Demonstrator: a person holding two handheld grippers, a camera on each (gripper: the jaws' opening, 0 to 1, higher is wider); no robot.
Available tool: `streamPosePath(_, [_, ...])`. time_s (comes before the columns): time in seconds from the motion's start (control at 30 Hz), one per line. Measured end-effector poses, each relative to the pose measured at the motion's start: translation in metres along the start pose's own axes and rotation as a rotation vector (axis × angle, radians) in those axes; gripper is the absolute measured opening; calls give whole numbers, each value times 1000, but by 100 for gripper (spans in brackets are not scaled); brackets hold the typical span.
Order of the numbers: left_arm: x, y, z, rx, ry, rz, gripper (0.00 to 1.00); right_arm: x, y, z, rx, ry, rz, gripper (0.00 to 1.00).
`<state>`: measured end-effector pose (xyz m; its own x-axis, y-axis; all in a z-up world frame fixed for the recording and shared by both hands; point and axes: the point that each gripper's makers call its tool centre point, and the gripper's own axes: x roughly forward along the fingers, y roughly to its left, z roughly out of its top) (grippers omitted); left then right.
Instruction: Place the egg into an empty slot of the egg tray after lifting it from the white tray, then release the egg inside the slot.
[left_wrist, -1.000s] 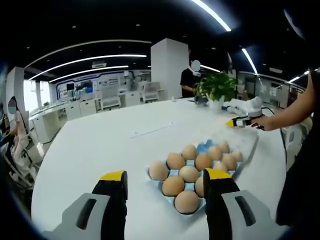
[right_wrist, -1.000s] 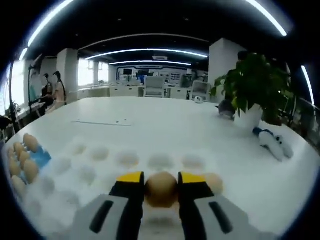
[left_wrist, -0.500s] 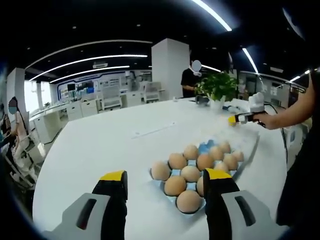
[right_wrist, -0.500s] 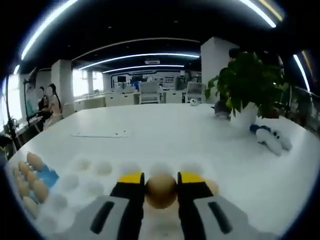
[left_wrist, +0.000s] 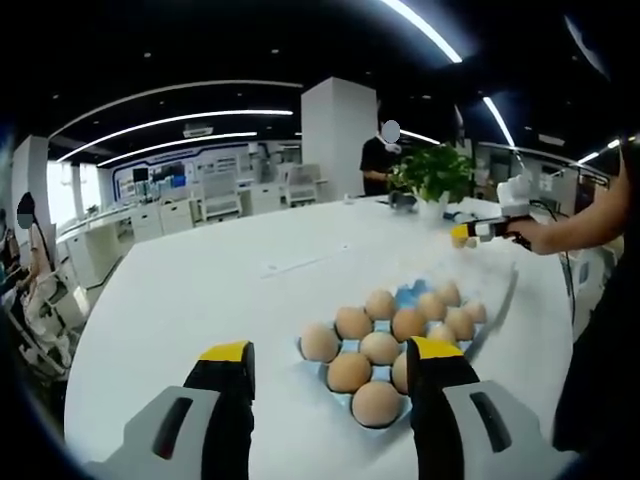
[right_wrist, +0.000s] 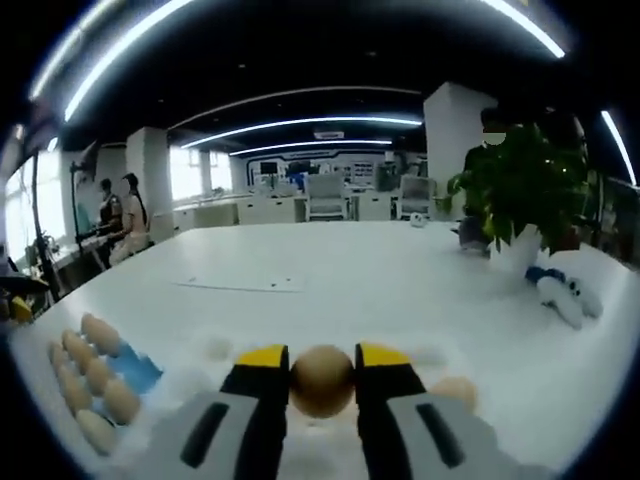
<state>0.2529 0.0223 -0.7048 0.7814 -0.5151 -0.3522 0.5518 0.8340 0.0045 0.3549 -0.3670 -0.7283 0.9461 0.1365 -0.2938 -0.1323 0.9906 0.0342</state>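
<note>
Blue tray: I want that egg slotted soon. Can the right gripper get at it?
Probably yes: the right gripper, shut on an egg, has bare table between it and the blue tray.

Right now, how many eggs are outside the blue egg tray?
2: one egg gripped by the right claw, one loose egg on the white tray beside it; others may be hidden.
</note>
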Motion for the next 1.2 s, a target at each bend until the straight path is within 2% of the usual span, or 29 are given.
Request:
streamPosePath(0.5, [1,1,0,0,2,-2,63,13,79,2,-7,-1,219,25])
streamPosePath(0.63, [1,0,-1,2,6,-3,63,13,105,2,-30,2,288,25])
streamPosePath(0.9, [1,-2,-2,-2,8,-10,63,16,144,2,-50,5,375,26])
streamPosePath(1.2, [1,-4,-2,-2,8,-16,64,19,191,-5,-115,22,485,26])
